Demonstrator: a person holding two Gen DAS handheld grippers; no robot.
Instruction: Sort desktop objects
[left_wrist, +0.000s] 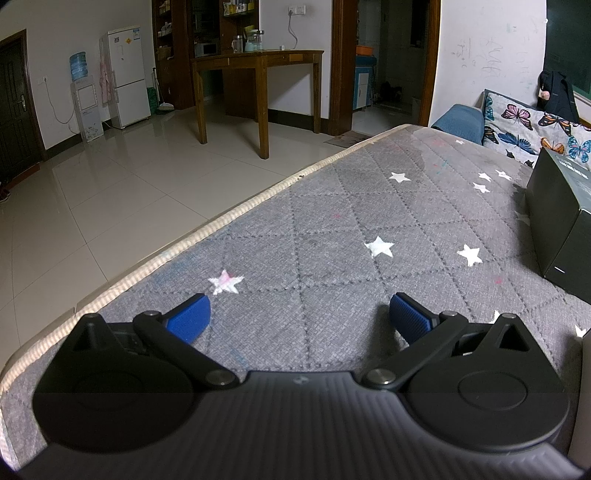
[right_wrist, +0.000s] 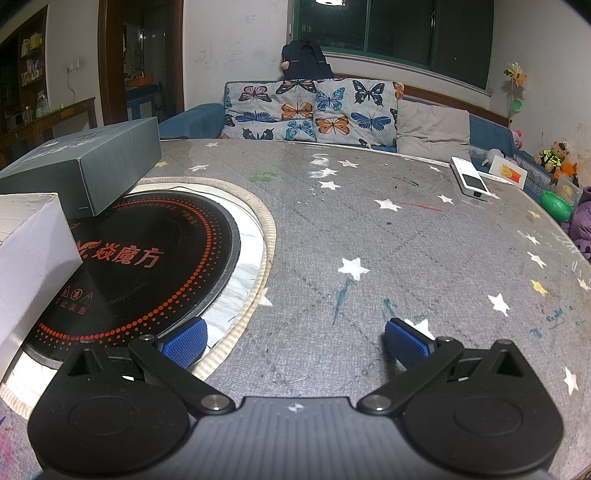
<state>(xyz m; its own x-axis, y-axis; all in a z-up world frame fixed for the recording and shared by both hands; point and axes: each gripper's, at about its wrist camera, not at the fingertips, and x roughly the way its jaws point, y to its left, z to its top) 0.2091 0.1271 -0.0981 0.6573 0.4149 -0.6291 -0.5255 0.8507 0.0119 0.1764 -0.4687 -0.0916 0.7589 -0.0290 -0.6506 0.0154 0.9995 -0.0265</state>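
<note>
Holding both tools over a grey star-printed quilted table cover, we keep our left gripper and right gripper spread wide and empty. A dark green rectangular cardboard box sits upper left, touching a black round induction hob; a white remote-shaped device lies upper right.
</note>
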